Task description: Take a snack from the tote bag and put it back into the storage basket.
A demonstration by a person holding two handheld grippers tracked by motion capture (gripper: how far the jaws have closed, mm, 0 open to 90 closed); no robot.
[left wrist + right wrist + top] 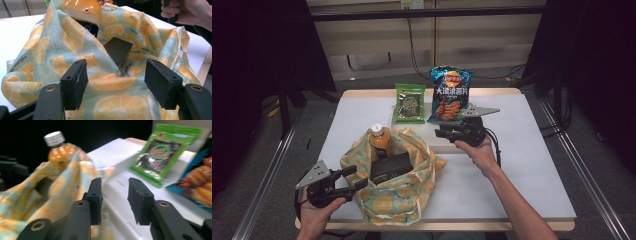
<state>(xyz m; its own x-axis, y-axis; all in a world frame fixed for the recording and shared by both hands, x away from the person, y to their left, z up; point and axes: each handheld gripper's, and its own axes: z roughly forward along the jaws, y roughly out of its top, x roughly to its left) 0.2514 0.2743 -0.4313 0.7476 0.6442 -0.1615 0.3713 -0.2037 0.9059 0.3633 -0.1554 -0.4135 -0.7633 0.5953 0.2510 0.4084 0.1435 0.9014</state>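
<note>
Left gripper (354, 177) gapes at bag's (387, 195) 9 o'clock, pads off it; right gripper (443, 133) empty, part-open, at 1 o'clock.

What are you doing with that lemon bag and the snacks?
A person is packing a cloth bag printed with orange slices. An orange drink bottle and a black box are inside it. The left gripper sits at the bag's edge, jaws apart with cloth between them. The right gripper, empty, is by the green packet and blue crisp bag.
</note>
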